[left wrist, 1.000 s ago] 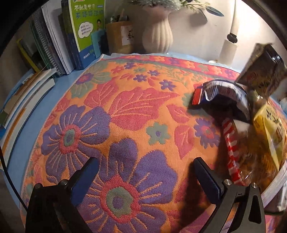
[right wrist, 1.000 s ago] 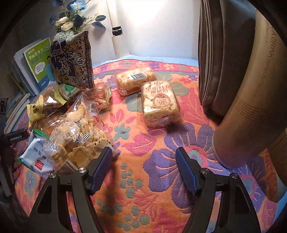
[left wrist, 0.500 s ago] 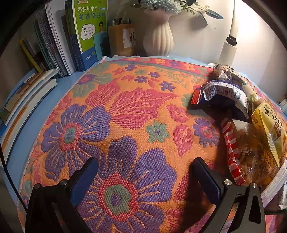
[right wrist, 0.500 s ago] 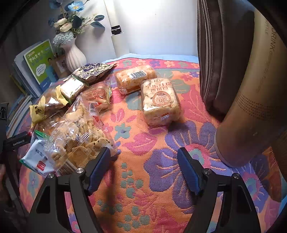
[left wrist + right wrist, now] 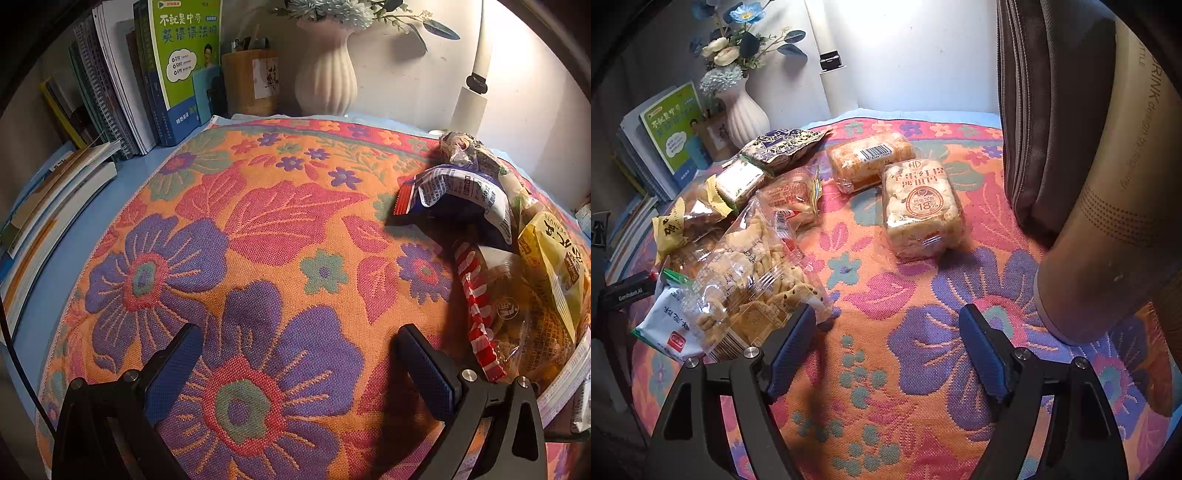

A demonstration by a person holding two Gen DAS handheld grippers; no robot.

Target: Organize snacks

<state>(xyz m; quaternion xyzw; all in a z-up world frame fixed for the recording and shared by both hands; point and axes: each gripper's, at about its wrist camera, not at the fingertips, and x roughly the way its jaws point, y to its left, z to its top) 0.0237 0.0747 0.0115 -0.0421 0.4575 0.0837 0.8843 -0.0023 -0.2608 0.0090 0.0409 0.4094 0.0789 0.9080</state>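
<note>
Snack packs lie heaped on the flowered cloth (image 5: 871,295). In the right wrist view a clear bag of crackers (image 5: 753,273) is nearest, with a yellow peanut bag (image 5: 683,221), a white pack (image 5: 665,325) and a dark patterned bag (image 5: 783,147) behind it. Two wrapped cakes (image 5: 868,162) (image 5: 919,206) lie apart in the middle. My right gripper (image 5: 886,314) hovers over bare cloth; its jaws are opening and nothing is between them. The left gripper (image 5: 297,332) stands open over the cloth, also holding nothing. The pile is at its right: a red-striped clear bag (image 5: 480,314) and a blue-and-white bag (image 5: 458,199).
Books (image 5: 155,74), a wooden pen holder (image 5: 251,85), a white vase (image 5: 325,81) and a lamp post (image 5: 476,85) line the back and left edge. A grey bag (image 5: 1045,129) and a tall tan bottle (image 5: 1108,221) stand at the right.
The dark patterned bag, up in the air above the pile a second ago, now lies flat at the back of the pile. The right jaws have spread a little.
</note>
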